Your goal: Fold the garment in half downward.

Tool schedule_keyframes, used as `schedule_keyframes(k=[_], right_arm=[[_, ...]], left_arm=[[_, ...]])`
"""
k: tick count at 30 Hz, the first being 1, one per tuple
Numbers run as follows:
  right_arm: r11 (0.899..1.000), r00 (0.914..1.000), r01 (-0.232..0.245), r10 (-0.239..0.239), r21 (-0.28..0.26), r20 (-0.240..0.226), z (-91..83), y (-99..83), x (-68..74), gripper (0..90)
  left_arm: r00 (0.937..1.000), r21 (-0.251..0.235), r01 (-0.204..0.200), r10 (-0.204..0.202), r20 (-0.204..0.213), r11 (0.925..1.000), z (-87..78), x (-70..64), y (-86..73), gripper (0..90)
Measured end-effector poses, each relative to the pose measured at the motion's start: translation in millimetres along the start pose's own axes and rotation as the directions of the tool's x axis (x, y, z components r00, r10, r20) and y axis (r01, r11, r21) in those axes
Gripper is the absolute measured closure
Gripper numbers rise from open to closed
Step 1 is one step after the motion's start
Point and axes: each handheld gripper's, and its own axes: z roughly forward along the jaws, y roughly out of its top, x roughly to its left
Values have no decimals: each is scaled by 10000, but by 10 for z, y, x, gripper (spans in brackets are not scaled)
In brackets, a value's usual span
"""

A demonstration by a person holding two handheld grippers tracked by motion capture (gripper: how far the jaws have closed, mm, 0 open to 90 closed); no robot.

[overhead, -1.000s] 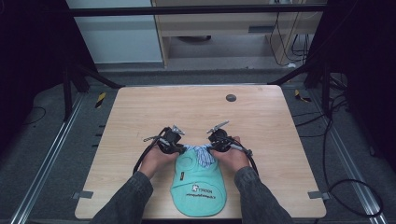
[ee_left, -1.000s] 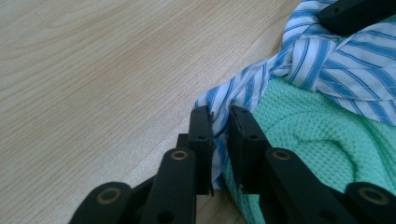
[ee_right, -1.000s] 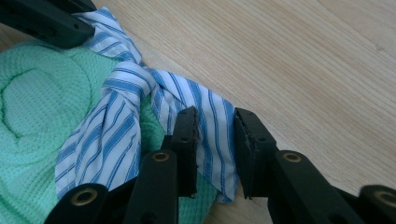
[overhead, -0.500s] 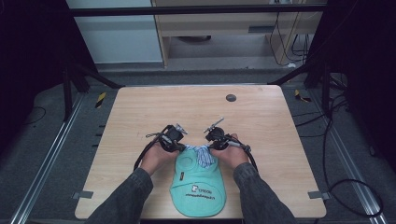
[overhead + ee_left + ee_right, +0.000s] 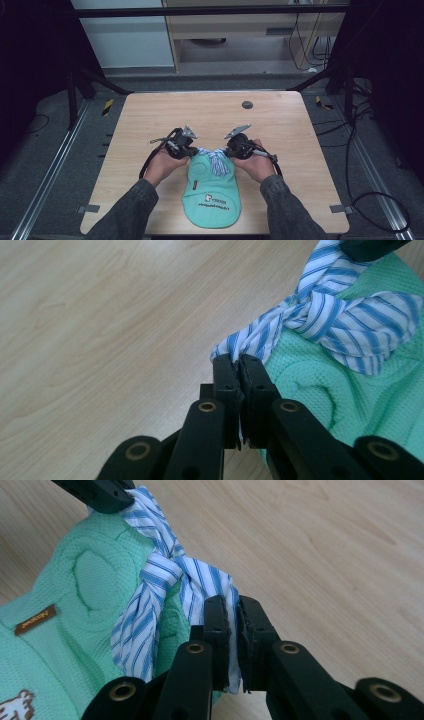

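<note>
- A green garment (image 5: 212, 192) lies flat at the lower centre of the high view, at the near edge of the wooden table (image 5: 150, 115); it looks like a small bib or vest with printed lettering, and a small brown label shows in the right gripper view.
- Two blue-and-white striped ties (image 5: 216, 161) sit at its upper end, crossed over one another into a loose knot.
- The left gripper (image 5: 239, 371) has its jaws pressed together on the end of one tie, at centre frame of its own view.
- The right gripper (image 5: 231, 611) likewise pinches the other tie end between closed jaws.
- Judgement: the step in hand is tightening the knot; the next move calls for an even outward pull without slipping the cloth.
- A dark round disc (image 5: 247, 105) lies well beyond, upper centre.
</note>
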Motion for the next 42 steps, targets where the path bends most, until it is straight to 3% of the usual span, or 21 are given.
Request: schedule_keyframes(k=[13,20,28,42], right_arm=[[9979,9981,551,-541,-336,302,-175,142,1,835],[9969,9972,708,-698,-356,287,-183,168,3,834],[9901,9905,1329,-1311,-446,404,-200,183,22,834],[9866,9889,1456,-1427,-743,424,-273,182,-19,832]], left_arm=[[9973,-125,-681,678,-269,9976,-160,30,127,875],[9961,-176,-810,803,-376,9966,-175,29,126,875],[9954,-311,-896,884,-382,9955,-207,37,117,875],[9960,-707,-887,874,-201,9935,-251,65,110,875]])
